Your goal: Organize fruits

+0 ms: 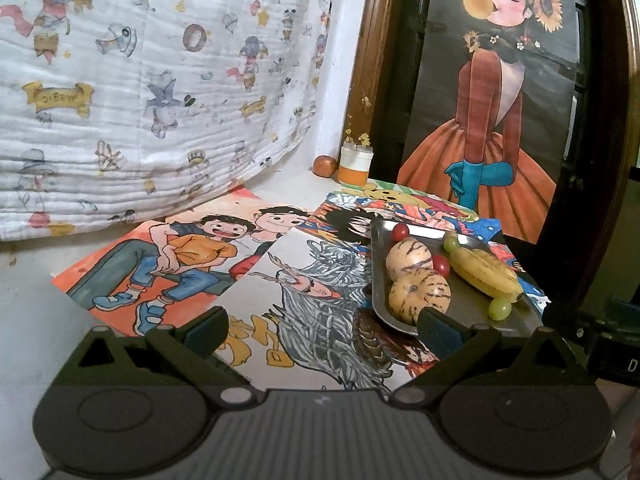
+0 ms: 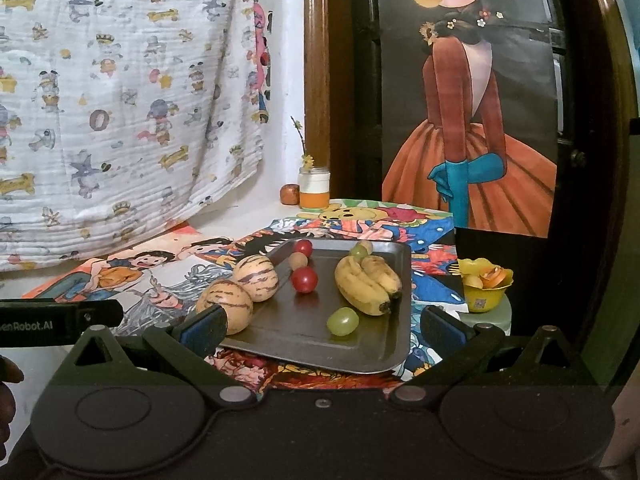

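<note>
A steel tray [image 2: 372, 344] [image 1: 472, 312] lies on cartoon posters. On it rest two striped yellow melons [image 2: 256, 278] [image 2: 224, 302] [image 1: 409, 258] [image 1: 419, 296], a pair of bananas [image 2: 366, 284] [image 1: 486, 272], two cherry tomatoes [image 2: 304, 279] [image 2: 303, 247], a small tan fruit [image 2: 298, 260] and green grapes [image 2: 342, 321] [image 2: 360, 249] [image 1: 500, 308]. My right gripper [image 2: 324, 326] stands open just in front of the tray with nothing between its fingers. My left gripper [image 1: 324, 326] is open and empty over the posters, left of the tray.
A jar with an orange band [image 2: 314, 194] and a small orange fruit [image 2: 289, 194] stand at the back by the wall. A yellow bowl [image 2: 485, 289] with peel sits right of the tray. A printed quilt [image 1: 140, 100] hangs left; a painted panel [image 2: 468, 120] stands behind.
</note>
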`<state>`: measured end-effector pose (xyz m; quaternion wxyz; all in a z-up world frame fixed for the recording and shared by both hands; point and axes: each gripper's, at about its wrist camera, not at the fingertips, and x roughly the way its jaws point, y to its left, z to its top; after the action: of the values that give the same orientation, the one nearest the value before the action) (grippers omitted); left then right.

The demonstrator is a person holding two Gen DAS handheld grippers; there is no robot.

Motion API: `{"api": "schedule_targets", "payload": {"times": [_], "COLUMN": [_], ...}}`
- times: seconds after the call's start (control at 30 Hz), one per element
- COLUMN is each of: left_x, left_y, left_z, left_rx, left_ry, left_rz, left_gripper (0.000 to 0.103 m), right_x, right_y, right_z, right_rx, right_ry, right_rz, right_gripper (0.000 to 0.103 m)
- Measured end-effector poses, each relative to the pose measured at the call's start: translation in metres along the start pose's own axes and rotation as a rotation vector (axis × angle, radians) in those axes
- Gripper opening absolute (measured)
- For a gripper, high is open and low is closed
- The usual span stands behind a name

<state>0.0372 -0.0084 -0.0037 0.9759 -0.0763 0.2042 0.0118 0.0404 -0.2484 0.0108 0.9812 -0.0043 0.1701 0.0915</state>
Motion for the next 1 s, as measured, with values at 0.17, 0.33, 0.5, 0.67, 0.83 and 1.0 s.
{"api": "schedule_targets", "payload": {"times": [0.17, 0.33, 0.5, 0.67, 0.83, 1.0], "left_x": [-0.004, -0.006, -0.013, -0.019, -0.025, -0.029], "left_y": [0.000, 0.001, 0.002, 0.004, 0.005, 0.007], "left_z": [-0.005, -0.012, -0.017, -0.019, -0.021, -0.023], "left_rx": [0.005, -0.001, 0.004, 0.001, -0.001, -0.001], "left_ry": [-0.005, 0.005, -0.003, -0.011, -0.017, -0.017], "left_rz": [-0.002, -0.002, 0.006, 0.014, 0.020, 0.027], "left_gripper": [0.103, 0.103, 0.103, 0.103, 0.103, 0.103], "right_x": [-0.002, -0.006, -0.009, -0.013, -0.016, -0.019], "right_y": [0.002, 0.000, 0.000, 0.001, 0.004, 0.011], "right_z": [-0.007, -0.010, -0.012, -0.014, -0.018, -0.026], "right_rx": [-0.003, 0.002, 0.001, -0.005, -0.010, -0.067], "right_ry": [0.014, 0.014, 0.017, 0.017, 0.021, 0.017], "right_rz": [0.017, 0.022, 0.026, 0.035, 0.042, 0.040], "right_gripper": [0.102, 0.102, 0.103, 0.102, 0.103, 0.103]}}
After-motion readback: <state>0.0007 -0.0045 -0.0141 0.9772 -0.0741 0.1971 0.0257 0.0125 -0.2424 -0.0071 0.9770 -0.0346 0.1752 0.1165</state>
